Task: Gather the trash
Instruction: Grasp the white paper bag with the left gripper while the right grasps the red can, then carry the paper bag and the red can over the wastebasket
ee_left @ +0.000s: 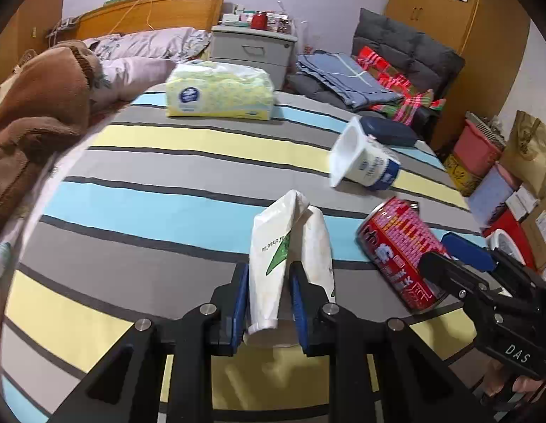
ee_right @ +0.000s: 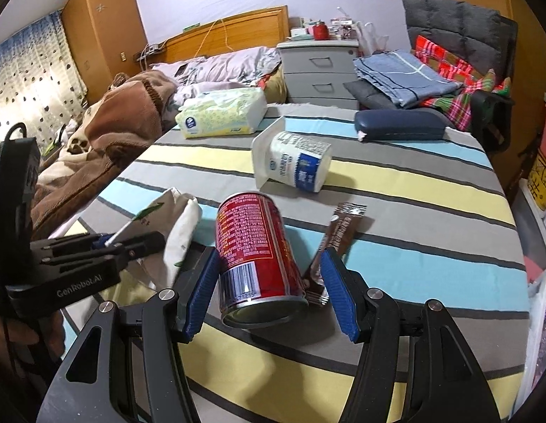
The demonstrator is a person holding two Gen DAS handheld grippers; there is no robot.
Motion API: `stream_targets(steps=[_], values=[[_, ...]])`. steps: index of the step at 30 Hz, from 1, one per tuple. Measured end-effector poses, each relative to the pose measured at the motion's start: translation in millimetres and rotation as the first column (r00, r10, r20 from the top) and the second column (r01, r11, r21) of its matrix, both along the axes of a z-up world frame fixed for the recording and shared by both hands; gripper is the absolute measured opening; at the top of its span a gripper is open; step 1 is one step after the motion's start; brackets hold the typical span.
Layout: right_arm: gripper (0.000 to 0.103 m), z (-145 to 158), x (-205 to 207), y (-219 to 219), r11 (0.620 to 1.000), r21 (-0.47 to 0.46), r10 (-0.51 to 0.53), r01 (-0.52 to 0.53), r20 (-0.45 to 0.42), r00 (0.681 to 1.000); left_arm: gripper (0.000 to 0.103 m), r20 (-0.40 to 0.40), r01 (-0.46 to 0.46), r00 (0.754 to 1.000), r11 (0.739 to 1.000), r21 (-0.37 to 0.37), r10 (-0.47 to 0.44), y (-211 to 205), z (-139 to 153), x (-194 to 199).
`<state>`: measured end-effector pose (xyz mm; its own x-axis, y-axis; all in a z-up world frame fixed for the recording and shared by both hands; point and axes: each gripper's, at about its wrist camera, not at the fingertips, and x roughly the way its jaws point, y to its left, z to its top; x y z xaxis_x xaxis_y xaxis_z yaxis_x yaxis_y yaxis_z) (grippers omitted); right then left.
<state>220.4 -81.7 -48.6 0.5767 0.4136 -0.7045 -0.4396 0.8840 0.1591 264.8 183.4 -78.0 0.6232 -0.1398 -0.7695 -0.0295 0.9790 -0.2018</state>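
A flattened white paper cup (ee_left: 273, 246) with green print lies on the striped bedsheet (ee_left: 149, 176), and my left gripper (ee_left: 267, 271) is shut on its lower end. From the right wrist view, the cup (ee_right: 181, 225) sticks out of the left gripper (ee_right: 132, 243). A red can (ee_right: 255, 246) lies on its side between the pads of my right gripper (ee_right: 271, 252), which stands open. Its left pad is close against the can and its right pad is clear of it. The can (ee_left: 396, 246) and right gripper (ee_left: 449, 257) also show at the right of the left wrist view.
A brown snack wrapper (ee_right: 343, 229) lies just right of the can. A tipped white yogurt cup (ee_right: 294, 165) lies farther up the bed. Beyond are a tissue pack (ee_right: 223, 112) and a dark blue case (ee_right: 400, 125). A brown blanket (ee_right: 125, 123) is heaped on the left.
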Motion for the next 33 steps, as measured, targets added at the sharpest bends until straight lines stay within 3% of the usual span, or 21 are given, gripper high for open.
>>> stream_targets(steps=[3, 7, 11, 20, 23, 26, 27, 33], values=[[0.061, -2, 1, 8, 1.000, -0.017, 0.023, -0.023, -0.004, 1.000, 0.024, -0.003, -0.021, 1.000, 1.000, 0.012, 0.021, 9, 0, -1], [0.061, -6, 4, 16, 0.998, -0.038, 0.047, -0.047, -0.013, 0.999, 0.025, -0.013, -0.023, 1.000, 0.999, -0.033, 0.022, 19, -3, 1], [0.061, -10, 8, 22, 0.997, -0.048, 0.053, -0.054, -0.025, 0.998, 0.040, -0.022, -0.031, 0.999, 0.999, -0.029, 0.031, 21, -6, 5], [0.055, -16, 12, 19, 0.999, -0.043, 0.018, -0.020, -0.065, 0.998, 0.055, -0.013, -0.029, 0.999, 0.999, -0.037, 0.029, 14, -9, 10], [0.055, -16, 11, 18, 0.999, -0.036, 0.015, -0.017, -0.065, 0.998, 0.054, -0.005, -0.024, 1.000, 0.999, -0.032, 0.024, 10, -9, 10], [0.054, -15, 9, 17, 0.999, -0.037, 0.014, -0.016, -0.060, 0.998, 0.030, -0.004, 0.004, 1.000, 0.998, -0.068, -0.005, 9, -9, 9], [0.054, -15, 9, 17, 0.999, -0.038, 0.011, -0.013, -0.058, 0.998, 0.026, -0.004, 0.013, 1.000, 0.997, -0.081, -0.013, 9, -9, 8], [0.054, -12, 7, 11, 1.000, -0.030, -0.005, 0.003, -0.043, 0.999, 0.023, 0.012, 0.003, 1.000, 0.999, -0.037, -0.002, 2, -3, 2]])
